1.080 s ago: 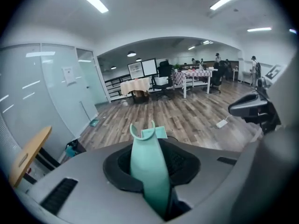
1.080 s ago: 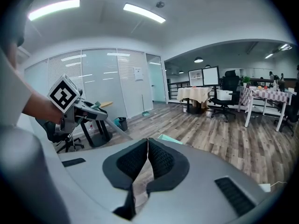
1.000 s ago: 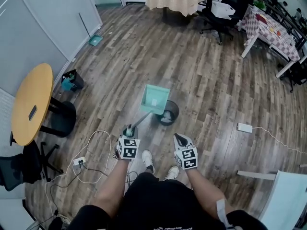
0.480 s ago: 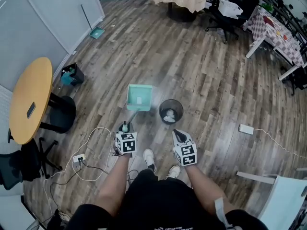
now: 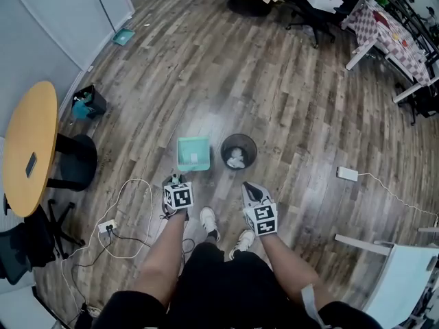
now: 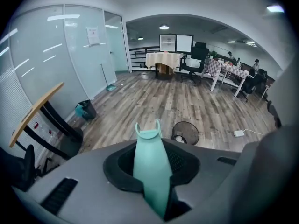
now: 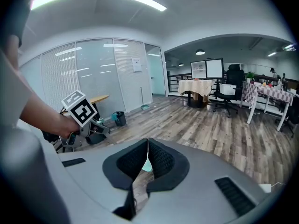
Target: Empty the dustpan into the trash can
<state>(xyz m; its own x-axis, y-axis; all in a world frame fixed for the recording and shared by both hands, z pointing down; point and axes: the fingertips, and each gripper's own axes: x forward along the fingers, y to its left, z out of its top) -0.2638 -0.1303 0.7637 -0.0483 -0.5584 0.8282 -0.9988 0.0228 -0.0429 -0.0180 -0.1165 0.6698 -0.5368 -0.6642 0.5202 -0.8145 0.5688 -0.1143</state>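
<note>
A teal dustpan (image 5: 193,153) sits low over the wood floor, just left of the round black mesh trash can (image 5: 239,151), which has white scraps inside. My left gripper (image 5: 177,179) is shut on the dustpan's long teal handle (image 6: 152,171), which runs between the jaws toward the pan; the trash can (image 6: 185,132) shows to its right in the left gripper view. My right gripper (image 5: 248,188) hovers near the can's near side. Its jaws (image 7: 147,146) are shut with nothing in them.
A round yellow table (image 5: 27,149) and dark chairs stand at the left. White cables and a power strip (image 5: 106,228) lie by the person's left foot. A small bin (image 5: 86,105) stands near the glass wall, a white adapter (image 5: 348,174) lies at the right, and a pale chair (image 5: 405,273) is at bottom right.
The dustpan has come away from above the trash can, moving left and down toward the floor with my left gripper. The right gripper shifted a little.
</note>
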